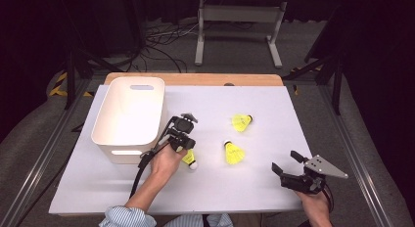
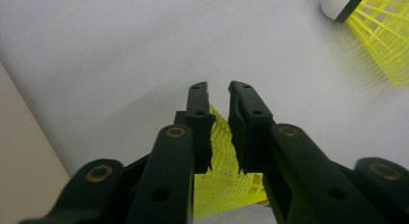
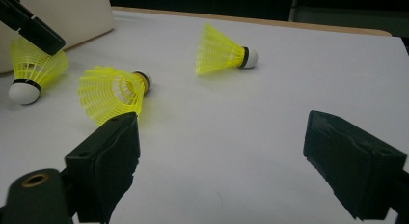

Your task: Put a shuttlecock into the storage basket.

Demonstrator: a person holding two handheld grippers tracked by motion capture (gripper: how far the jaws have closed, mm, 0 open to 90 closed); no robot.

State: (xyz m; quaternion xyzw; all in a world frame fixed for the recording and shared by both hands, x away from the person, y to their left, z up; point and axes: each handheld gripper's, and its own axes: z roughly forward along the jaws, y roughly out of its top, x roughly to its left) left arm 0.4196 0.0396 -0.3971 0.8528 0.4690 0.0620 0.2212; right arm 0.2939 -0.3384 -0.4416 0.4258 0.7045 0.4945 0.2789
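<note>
We find the left hand-held gripper [image 2: 218, 89] closed to a narrow gap on the mesh skirt of a yellow plastic shuttlecock with a white cork tip [image 1: 190, 159], which lies on the white worktop [image 1: 254, 188] just beside the white plastic bin with a handle slot [image 1: 130, 114]. In the left gripper view the yellow skirt sits between the jaws near their roots, with the tips standing slightly apart beyond it. The grip falls on flexible mesh rather than on the firm cork, so we judge that the skirt may crush or spring out sideways when lifted. The held piece also sits deep in the jaws and off to one side, so it could pivot and drop short of the bin. The bin wall is close to this hand; a careless lift could knock it and shift the bin. The right hand-held gripper [image 1: 285, 161] rests near the worktop's near right corner with its jaws wide apart and nothing between them. Two further yellow shuttlecocks, one near the middle [image 1: 234, 152] and one farther back [image 1: 242, 122], lie loose and well apart from either gripper; a sweeping cable or sleeve could roll them.
</note>
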